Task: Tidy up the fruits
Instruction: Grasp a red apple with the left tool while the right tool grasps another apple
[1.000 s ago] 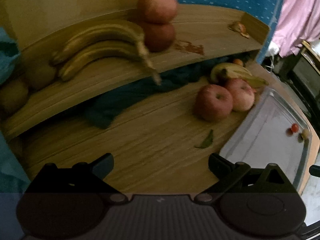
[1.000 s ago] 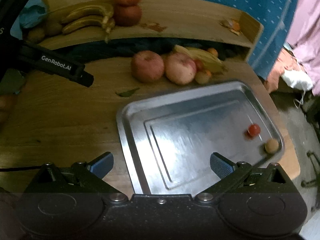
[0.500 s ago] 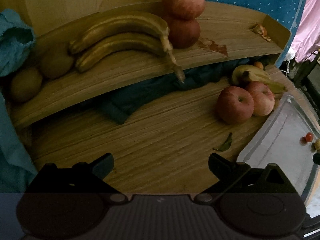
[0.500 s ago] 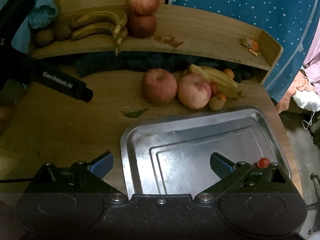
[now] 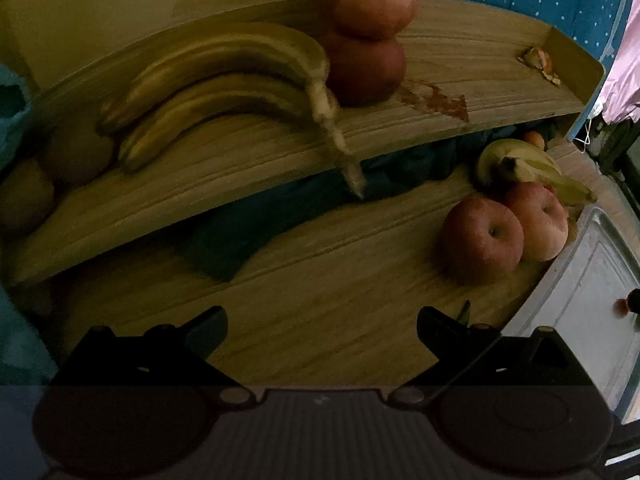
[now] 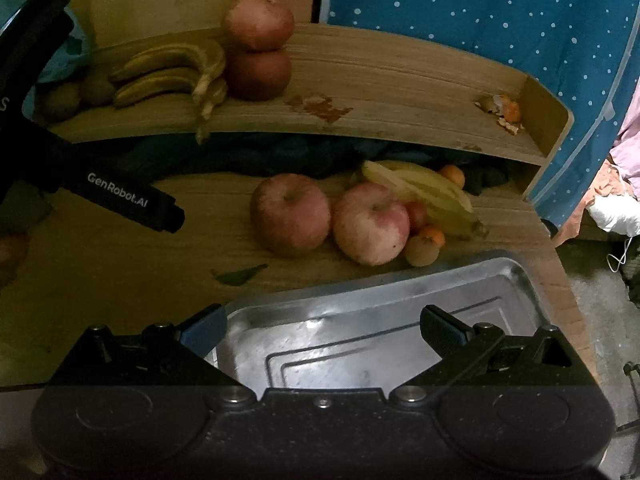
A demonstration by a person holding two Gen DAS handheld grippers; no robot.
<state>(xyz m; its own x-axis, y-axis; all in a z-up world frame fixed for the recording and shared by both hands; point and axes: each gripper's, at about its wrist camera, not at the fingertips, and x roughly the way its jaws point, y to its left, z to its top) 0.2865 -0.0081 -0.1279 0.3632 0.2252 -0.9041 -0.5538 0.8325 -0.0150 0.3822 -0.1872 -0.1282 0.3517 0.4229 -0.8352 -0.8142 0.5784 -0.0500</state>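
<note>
On the tabletop at 12 o'clock of the right gripper (image 6: 322, 326), two apples (image 6: 290, 214) sit touching, just beyond the tray (image 6: 400, 304). Both it and the left gripper (image 5: 322, 324) are spread wide, empty. Probably best: straddle one apple's widest part, close gently.

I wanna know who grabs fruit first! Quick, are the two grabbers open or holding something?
Left gripper: open, holding nothing.
Right gripper: open, holding nothing.
</note>
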